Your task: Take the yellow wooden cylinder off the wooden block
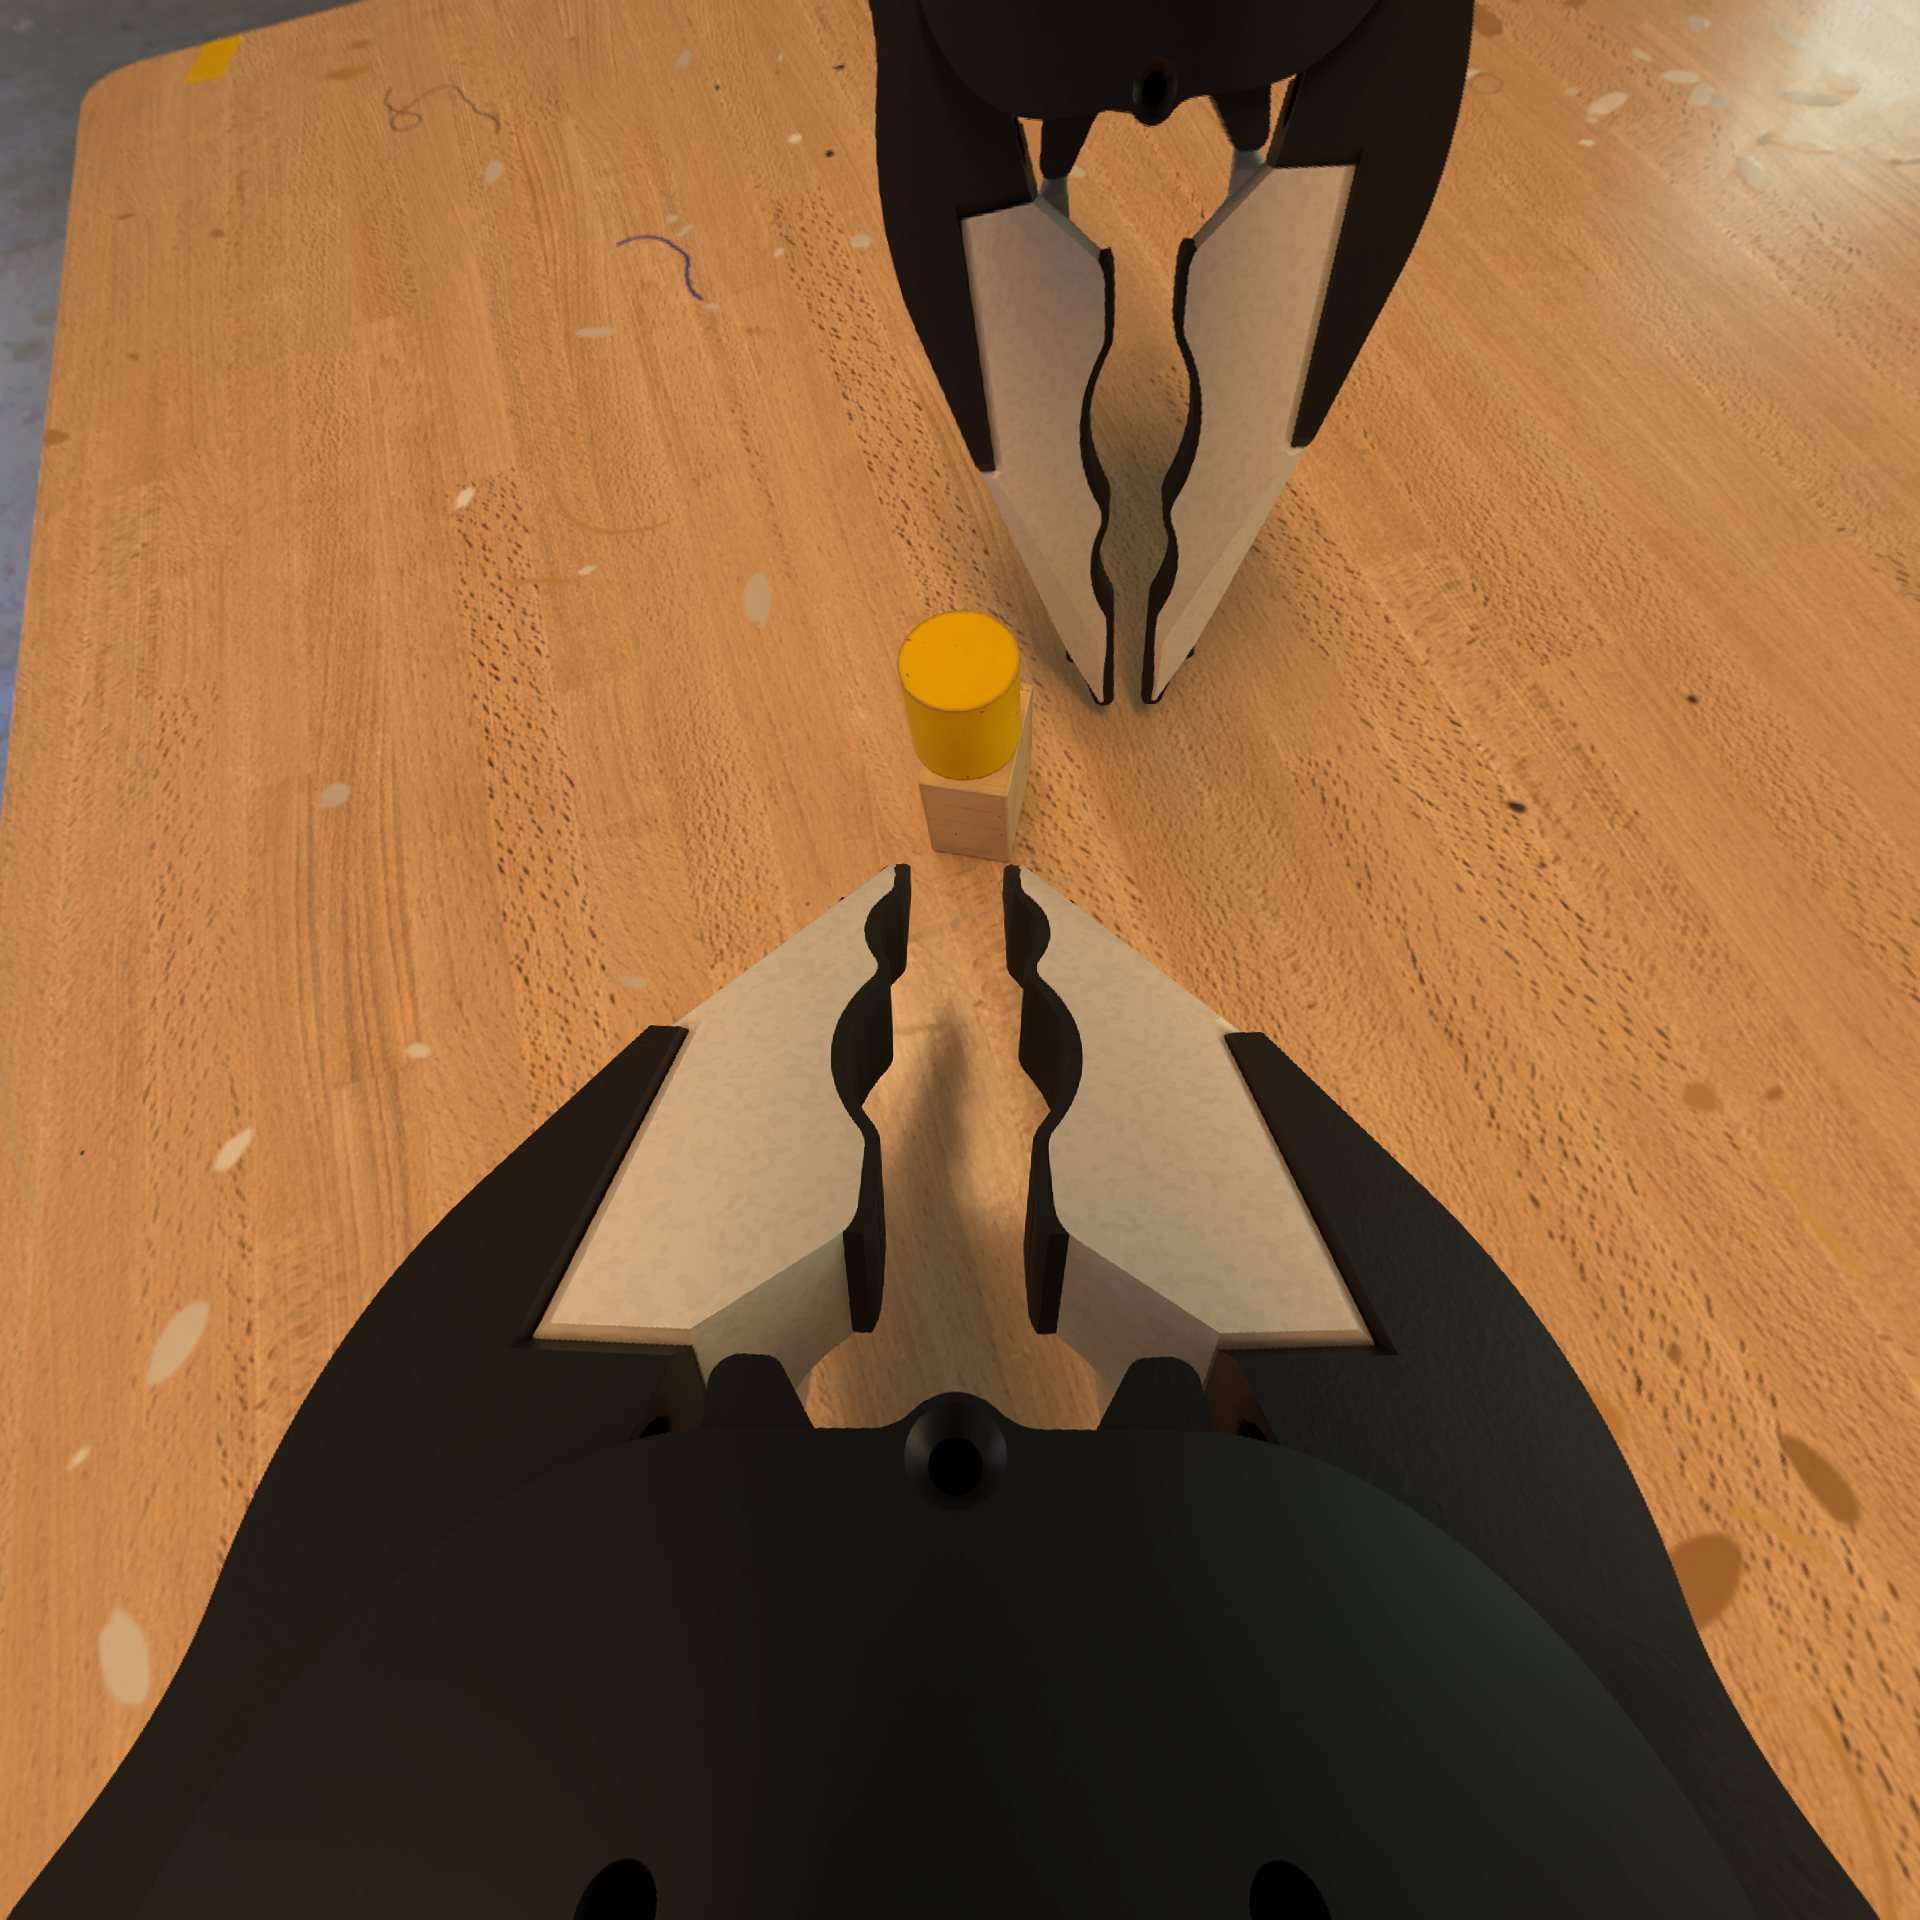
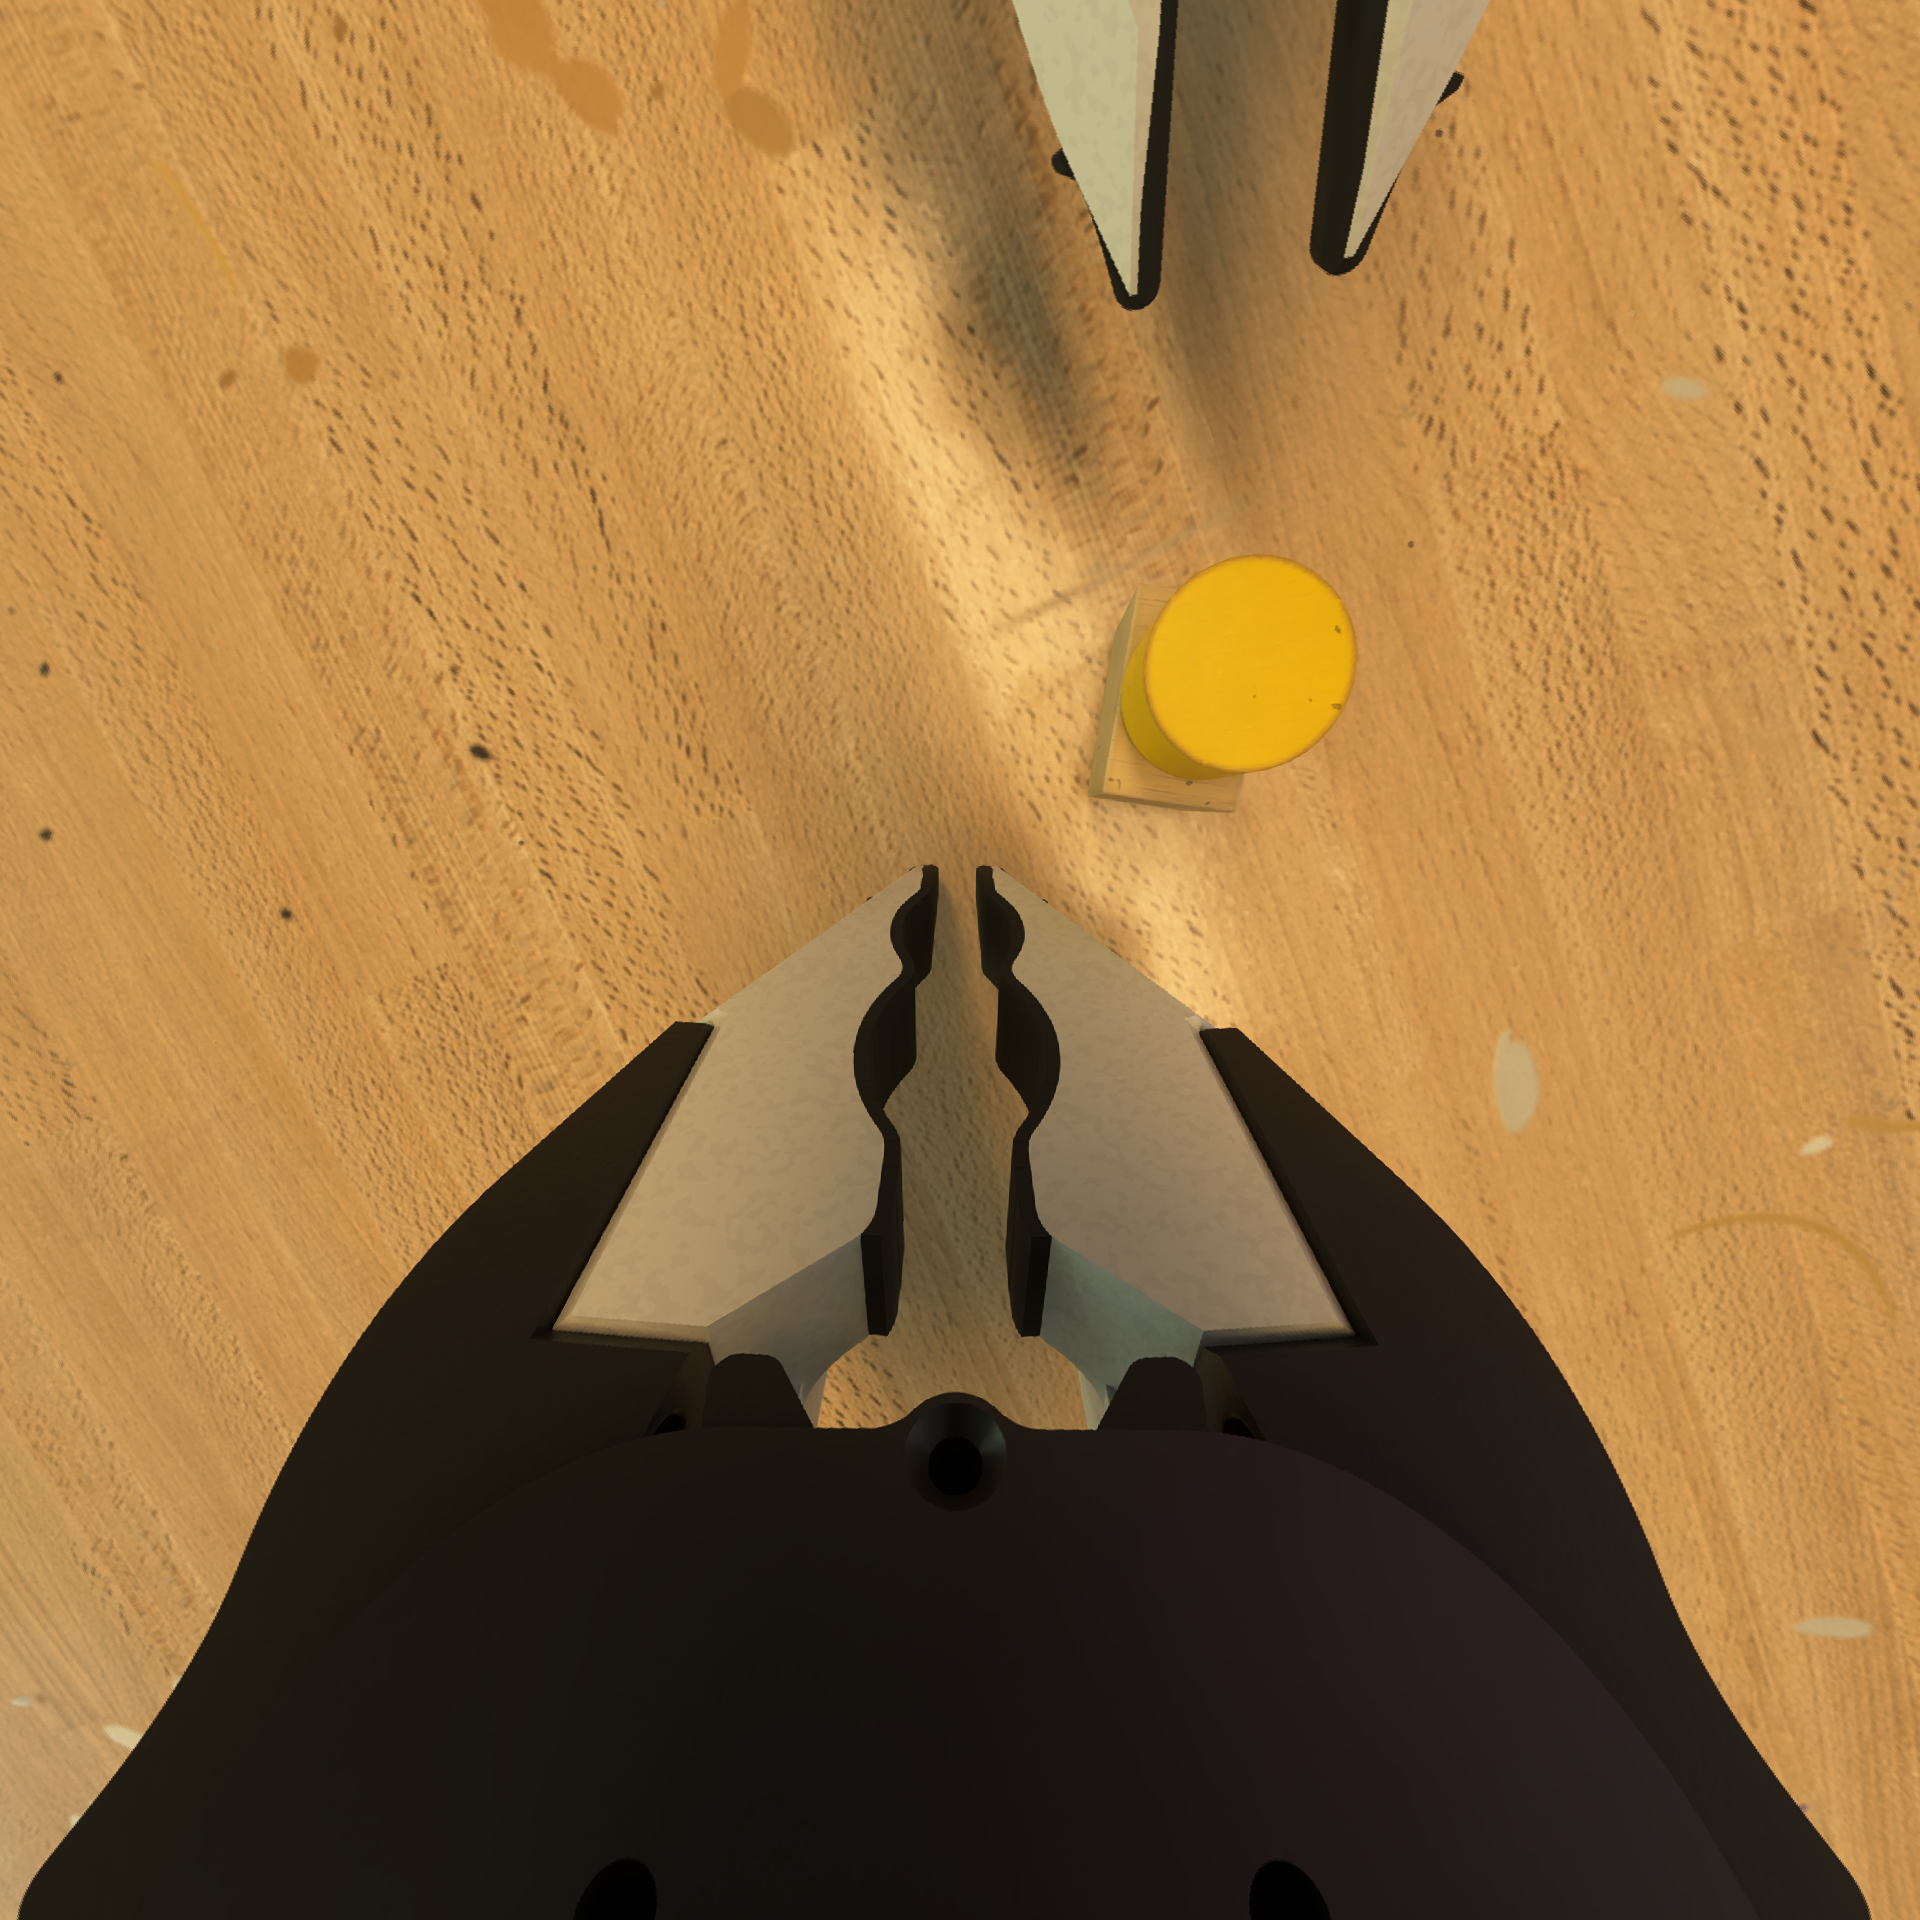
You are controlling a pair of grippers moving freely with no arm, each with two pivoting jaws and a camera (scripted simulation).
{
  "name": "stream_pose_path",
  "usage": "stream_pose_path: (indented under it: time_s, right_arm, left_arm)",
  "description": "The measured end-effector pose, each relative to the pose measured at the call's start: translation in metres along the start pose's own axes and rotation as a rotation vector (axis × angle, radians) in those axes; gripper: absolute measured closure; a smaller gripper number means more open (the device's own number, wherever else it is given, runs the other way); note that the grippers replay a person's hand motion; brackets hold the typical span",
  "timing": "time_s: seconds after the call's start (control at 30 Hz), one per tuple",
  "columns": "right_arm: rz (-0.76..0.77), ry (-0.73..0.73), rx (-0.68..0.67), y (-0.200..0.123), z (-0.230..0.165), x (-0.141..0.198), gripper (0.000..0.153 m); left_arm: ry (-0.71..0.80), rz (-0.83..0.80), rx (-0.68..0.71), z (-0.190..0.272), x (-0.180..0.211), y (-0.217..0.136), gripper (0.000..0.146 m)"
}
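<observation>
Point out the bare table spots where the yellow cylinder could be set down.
The table is bare left of the wooden block, out to its left edge, and on the block's right. It is crowded around the yellow cylinder, with the left gripper and right gripper close by.

My left gripper (image 1: 956, 883) and right gripper (image 2: 956, 883) look alike: a rounded matte-black body with a round socket at its front edge. My fingers (image 1: 748, 1122) are pale speckled wedges, black-backed, with wavy black inner pads.
</observation>
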State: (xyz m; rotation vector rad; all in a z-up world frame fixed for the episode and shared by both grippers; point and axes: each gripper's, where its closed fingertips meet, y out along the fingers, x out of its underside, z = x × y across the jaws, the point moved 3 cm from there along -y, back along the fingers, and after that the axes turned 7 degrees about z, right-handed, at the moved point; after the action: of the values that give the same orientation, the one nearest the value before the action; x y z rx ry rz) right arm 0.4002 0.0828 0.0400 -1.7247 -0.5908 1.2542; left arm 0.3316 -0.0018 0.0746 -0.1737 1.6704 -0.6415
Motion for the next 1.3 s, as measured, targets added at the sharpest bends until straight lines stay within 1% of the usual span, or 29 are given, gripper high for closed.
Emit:
stream_pose_path:
  time_s: [0.07,0.13,0.23,0.3,0.4,0.43,0.53,0.6,0.67,0.77,0.9,1.0,1.17,1.3]
  right_arm:
    - [-0.004,-0.008,0.017,-0.001,0.003,-0.001,0.144]
    - [0.012,-0.023,0.04,-0.005,0.005,-0.003,0.137]
    - [0.109,-0.023,0.107,-0.018,0.014,-0.015,0.134]
    - [0.197,-0.013,0.136,-0.024,0.02,-0.024,0.127]
    - [0.257,-0.001,0.187,-0.025,0.028,-0.03,0.118]
    - [0.271,-0.002,0.2,-0.025,0.029,-0.032,0.118]
    - [0.286,0.004,0.195,-0.019,0.028,-0.036,0.119]
    - [0.273,-0.011,0.221,-0.016,0.029,-0.038,0.12]
    - [0.269,-0.022,0.25,-0.016,0.03,-0.039,0.125]
    - [0.272,-0.019,0.249,-0.016,0.03,-0.039,0.125]
    - [0.274,-0.014,0.235,-0.015,0.03,-0.039,0.125]
    - [0.28,-0.001,0.223,-0.015,0.031,-0.04,0.125]
    - [0.271,-0.004,0.215,-0.015,0.03,-0.039,0.126]
    - [0.266,-0.007,0.217,-0.015,0.03,-0.04,0.126]
  left_arm:
    - [0.003,0.01,0.0,0.0,0.0,0.0,0.128]
    - [0.006,0.016,0.0,0.0,0.001,0.0,0.129]
    - [0.001,0.027,-0.007,-0.002,0.002,-0.001,0.128]
    - [-0.003,0.031,-0.023,-0.003,0.003,-0.003,0.127]
    - [-0.01,0.046,-0.045,-0.004,0.005,-0.007,0.124]
    - [-0.015,0.053,-0.048,-0.004,0.006,-0.008,0.124]
    - [-0.021,0.082,-0.063,-0.001,0.004,-0.012,0.125]
    - [-0.02,0.112,-0.062,0.002,0.0,-0.014,0.126]
    - [-0.024,0.126,-0.044,0.005,-0.002,-0.014,0.127]
    - [-0.033,0.119,-0.032,0.006,-0.001,-0.01,0.127]
    - [-0.045,0.102,-0.034,0.004,0.001,-0.004,0.122]
    - [-0.051,0.101,-0.037,0.003,0.0,-0.001,0.12]
    - [-0.048,0.108,-0.054,0.004,-0.001,-0.005,0.118]
    - [-0.057,0.106,-0.037,0.01,0.004,-0.007,0.118]
